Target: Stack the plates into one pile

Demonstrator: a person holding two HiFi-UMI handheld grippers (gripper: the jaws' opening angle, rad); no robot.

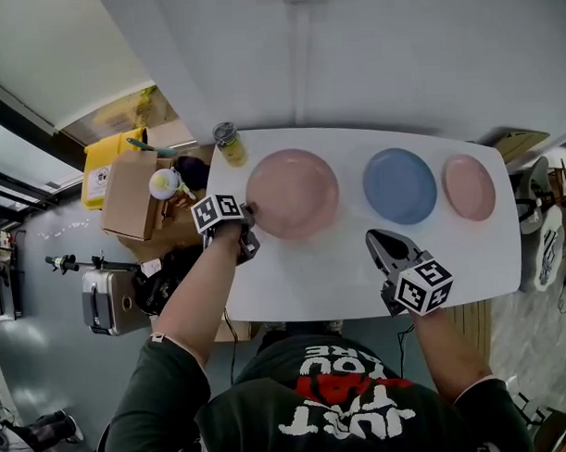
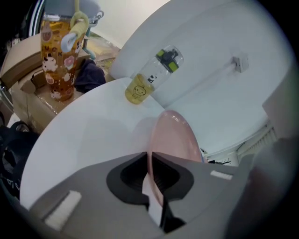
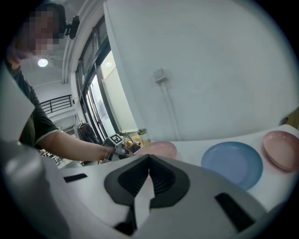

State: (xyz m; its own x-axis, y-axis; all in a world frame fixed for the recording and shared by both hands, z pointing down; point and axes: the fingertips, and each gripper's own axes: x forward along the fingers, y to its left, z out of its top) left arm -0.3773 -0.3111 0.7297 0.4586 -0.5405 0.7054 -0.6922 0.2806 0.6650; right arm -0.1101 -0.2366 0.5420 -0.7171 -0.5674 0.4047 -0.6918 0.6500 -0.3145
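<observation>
Grip is what matters most at this step. The left gripper (image 1: 247, 213) has its jaws clenched on the left edge of the large pink plate (image 1: 293, 192). That plate lies flat on the white counter (image 1: 340, 274), left of centre in the head view. The left gripper view shows the thin rim running edge-on between the pads. The blue plate (image 1: 399, 186) sits to its right, apart from it. The small pink plate (image 1: 469, 187) lies further right, near the counter's right end. The right gripper (image 1: 384, 247) hovers over the lower right of the counter, its jaws pressed together on nothing.

The bite looks shallow and takes only one edge, so the plate will probably droop at its far side when raised. A slow, low lift would suit, with the wrist held so the plate stays near level. It should also stay away from the yellow bottle (image 1: 230, 143) at the counter's upper left. The idle right gripper could steady the opposite rim. This plate is the widest, so on top of the blue one it would overhang and need careful centring. A steadier pile would keep it underneath.
</observation>
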